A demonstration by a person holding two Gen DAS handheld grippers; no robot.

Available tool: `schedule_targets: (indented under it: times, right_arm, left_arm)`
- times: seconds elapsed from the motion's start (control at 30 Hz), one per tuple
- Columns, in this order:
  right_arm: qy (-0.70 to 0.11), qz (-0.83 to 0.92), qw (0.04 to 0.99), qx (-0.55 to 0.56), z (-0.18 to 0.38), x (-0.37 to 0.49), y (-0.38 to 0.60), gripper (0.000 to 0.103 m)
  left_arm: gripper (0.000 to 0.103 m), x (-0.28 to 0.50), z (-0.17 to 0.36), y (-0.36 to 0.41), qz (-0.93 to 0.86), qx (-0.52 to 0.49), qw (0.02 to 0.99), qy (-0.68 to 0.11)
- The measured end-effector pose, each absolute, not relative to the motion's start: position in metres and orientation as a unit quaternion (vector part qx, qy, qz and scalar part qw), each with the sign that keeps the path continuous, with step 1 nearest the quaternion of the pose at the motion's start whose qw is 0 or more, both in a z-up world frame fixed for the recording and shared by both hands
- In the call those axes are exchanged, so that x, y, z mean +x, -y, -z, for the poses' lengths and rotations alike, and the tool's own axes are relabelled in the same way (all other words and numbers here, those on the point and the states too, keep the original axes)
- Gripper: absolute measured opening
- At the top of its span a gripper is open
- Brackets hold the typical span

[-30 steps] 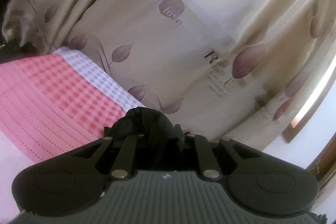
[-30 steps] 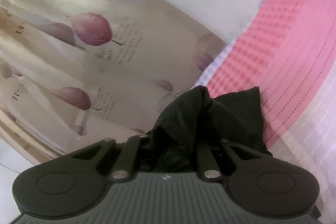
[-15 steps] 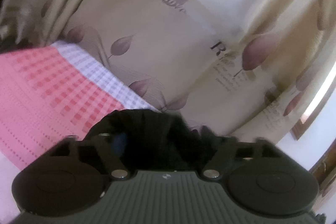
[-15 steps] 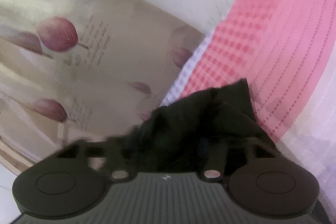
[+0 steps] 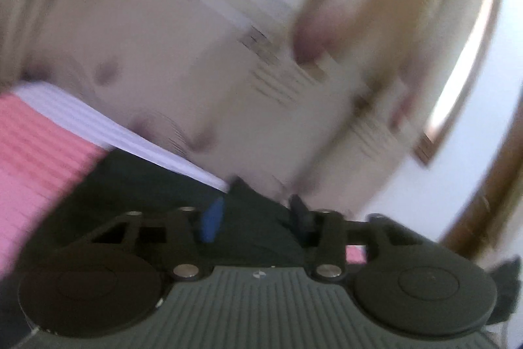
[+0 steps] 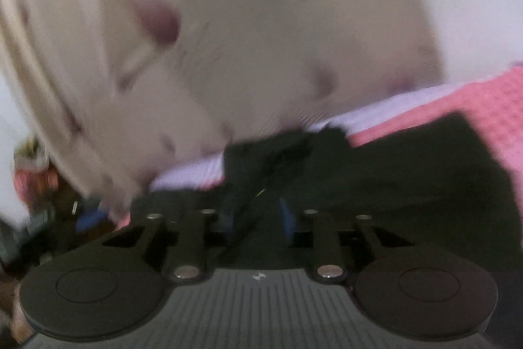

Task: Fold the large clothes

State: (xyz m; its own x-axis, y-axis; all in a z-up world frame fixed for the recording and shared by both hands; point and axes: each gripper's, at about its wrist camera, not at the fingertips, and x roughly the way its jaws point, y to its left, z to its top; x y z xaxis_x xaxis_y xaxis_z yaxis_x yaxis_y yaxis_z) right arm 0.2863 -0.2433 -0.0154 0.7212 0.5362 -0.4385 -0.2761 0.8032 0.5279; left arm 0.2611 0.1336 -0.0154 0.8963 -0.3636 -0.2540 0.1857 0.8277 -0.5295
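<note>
— Biggest thing in view?
— Beige curtain (image 5: 228, 54) with dark leaf prints. Fills the upper part of both wrist views, heavily blurred.

— And below it?
— Bed (image 5: 39, 152), in a pink checked cover with a pale lilac band along the far edge. Sits lower left in the left wrist view, at the right side in the right wrist view (image 6: 490, 94). Meets the curtain along that pale band.

— Where's the clothing?
— Black garment (image 5: 147, 185), lying spread on the pink cover. Reaches from the pale band down under the tool in the left wrist view. Covers the lower right of the right wrist view (image 6: 408, 179) as a broad dark sheet, with a rumpled ridge near the bed's far edge.

— Left hand-held gripper (image 5: 256, 218)?
— Spread apart, low over the black cloth. Shows a blue pad (image 5: 212, 219) on one finger; looks dark on the other. Clamps nothing.

— Right hand-held gripper (image 6: 258, 218)?
— Also parted, blue visible on both inner faces. Has a thin dark fold of the garment running up through the gap, not pinched as far as the blur allows. Hangs just above the cloth.

— Anything sharper?
— No. Too smeared for seams, sleeves or the garment's type.
</note>
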Motion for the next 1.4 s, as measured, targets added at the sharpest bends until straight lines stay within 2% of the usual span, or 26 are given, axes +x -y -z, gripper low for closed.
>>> schedule_targets:
  times: [0.1, 0.37, 0.47, 0.5, 0.53, 0.9, 1.13, 1.4]
  right_arm:
    - [-0.319, -0.235, 0.903, 0.164, 0.02, 0.305, 0.196, 0.015]
    - [-0.361, -0.232, 0.9, 0.074, 0.044, 0.352, 0.14, 0.01]
    - [-0.376, -0.22, 0.898, 0.068, 0.062, 0.361, 0.149, 0.009]
    - [-0.378, -0.218, 0.896, 0.078, 0.067, 0.364, 0.155, 0.005]
    - [-0.379, -0.217, 0.895, 0.091, 0.071, 0.366, 0.162, 0.003]
    - [-0.373, -0.184, 0.895, 0.163, 0.094, 0.376, 0.234, 0.0]
    - [-0.352, -0.188, 0.895, 0.199, 0.102, 0.366, 0.282, 0.0]
    - [-0.336, -0.155, 0.885, 0.283, 0.118, 0.36, 0.337, 0.0]
  left_arm:
    - [0.035, 0.28, 0.016, -0.101, 0.18, -0.24, 0.935, -0.187]
    - [0.035, 0.338, 0.048, -0.067, 0.165, -0.172, 0.944, -0.229]
    - [0.023, 0.351, 0.078, -0.087, 0.122, -0.177, 0.941, -0.263]
    - [0.014, 0.355, 0.088, -0.096, 0.11, -0.194, 0.936, -0.271]
    - [0.01, 0.357, 0.097, -0.105, 0.1, -0.211, 0.932, -0.277]
    - [0.011, 0.356, 0.124, -0.136, 0.102, -0.225, 0.936, -0.25]
    - [0.011, 0.344, 0.126, -0.179, 0.069, -0.274, 0.932, -0.227]
    - [0.011, 0.342, 0.134, -0.22, 0.004, -0.325, 0.915, -0.239]
